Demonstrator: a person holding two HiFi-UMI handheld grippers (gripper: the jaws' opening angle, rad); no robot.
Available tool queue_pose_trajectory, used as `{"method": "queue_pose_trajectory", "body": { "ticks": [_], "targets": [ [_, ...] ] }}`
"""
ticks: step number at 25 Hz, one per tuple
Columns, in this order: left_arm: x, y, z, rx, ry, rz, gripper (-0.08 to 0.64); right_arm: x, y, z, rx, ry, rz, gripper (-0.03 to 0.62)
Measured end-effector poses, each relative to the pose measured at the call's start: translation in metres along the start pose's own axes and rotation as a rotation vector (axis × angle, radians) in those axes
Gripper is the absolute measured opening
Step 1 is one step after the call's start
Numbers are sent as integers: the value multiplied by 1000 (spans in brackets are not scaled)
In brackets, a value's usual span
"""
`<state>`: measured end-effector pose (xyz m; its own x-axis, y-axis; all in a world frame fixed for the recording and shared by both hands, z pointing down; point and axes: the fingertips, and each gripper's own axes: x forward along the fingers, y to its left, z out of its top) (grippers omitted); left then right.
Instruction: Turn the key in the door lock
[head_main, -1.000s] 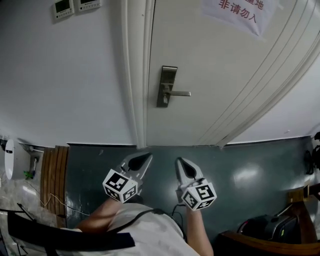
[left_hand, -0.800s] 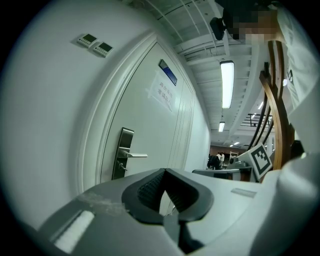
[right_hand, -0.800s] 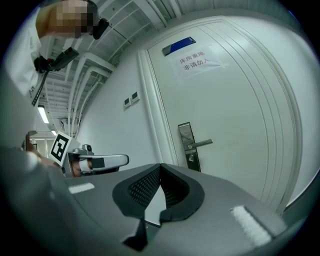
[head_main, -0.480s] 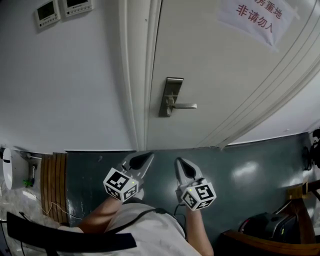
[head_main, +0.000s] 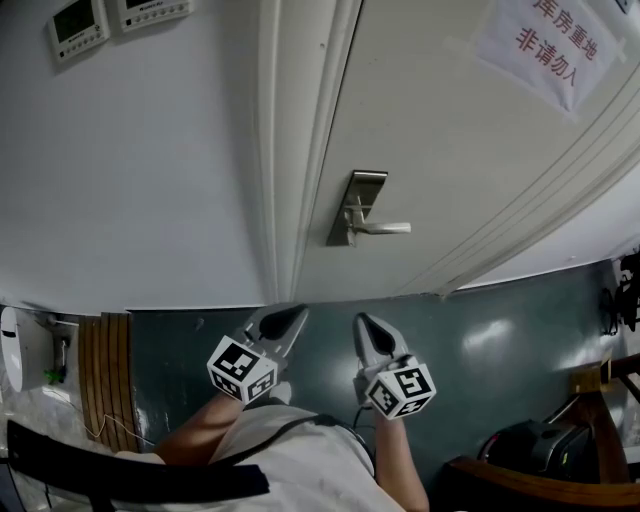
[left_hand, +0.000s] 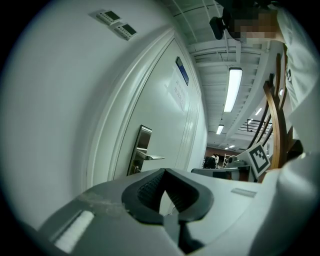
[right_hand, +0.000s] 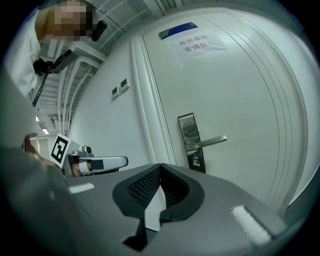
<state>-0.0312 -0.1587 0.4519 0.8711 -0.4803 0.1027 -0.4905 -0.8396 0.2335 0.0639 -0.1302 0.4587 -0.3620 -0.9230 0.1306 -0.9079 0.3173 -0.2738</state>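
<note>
Seen from above, a person in a white shirt (head_main: 285, 462) holds two grippers side by side at waist level, both pointing towards a closed door. The left gripper (head_main: 297, 313) has its jaws closed tip to tip with nothing between them. The right gripper (head_main: 361, 320) is the same, its jaws together and empty. Beneath them lies a dark green floor (head_main: 480, 335). Ahead stands the white door (head_main: 450, 150), well apart from both pairs of jaws. Its steel lock plate (head_main: 356, 205) sits near the door's left edge, almost straight ahead of the right gripper's jaws and slightly right of the left's. A lever handle (head_main: 388, 228) juts rightward from the plate, with the keyhole (right_hand: 196, 161) just below it; whether a key is in it cannot be made out. Higher on the door hangs a paper notice (head_main: 545, 45), and two control panels (head_main: 78, 22) are mounted on the wall to the left.
</note>
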Motion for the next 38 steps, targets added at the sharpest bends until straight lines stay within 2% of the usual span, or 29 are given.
{"method": "queue_pose_trajectory", "body": {
  "ticks": [8,11,16,22,25,29,32,38],
  "targets": [
    [7,22,3,-5,3,-26,5,26,-2,0,34,-9,-4,8],
    [9,26,1,-13,4,-14,5,37,-12,-2,71,-16,-2,8],
    [18,27,-1,15,9,5,5,59,-45,-10,197,-48,9,8],
    [34,29,4,16,-18,53,5,89,-68,-18,219,-16,49,15],
    [44,27,5,21,-23,70,6,101,-79,-20,243,-14,72,72],
    [53,23,4,15,-18,103,5,112,-92,-23,293,4,104,89],
    [57,21,2,-10,-17,127,5,119,-101,-29,377,20,140,150],
    [66,17,-7,-4,4,159,6,137,-118,-37,554,15,185,189]
  ]
}}
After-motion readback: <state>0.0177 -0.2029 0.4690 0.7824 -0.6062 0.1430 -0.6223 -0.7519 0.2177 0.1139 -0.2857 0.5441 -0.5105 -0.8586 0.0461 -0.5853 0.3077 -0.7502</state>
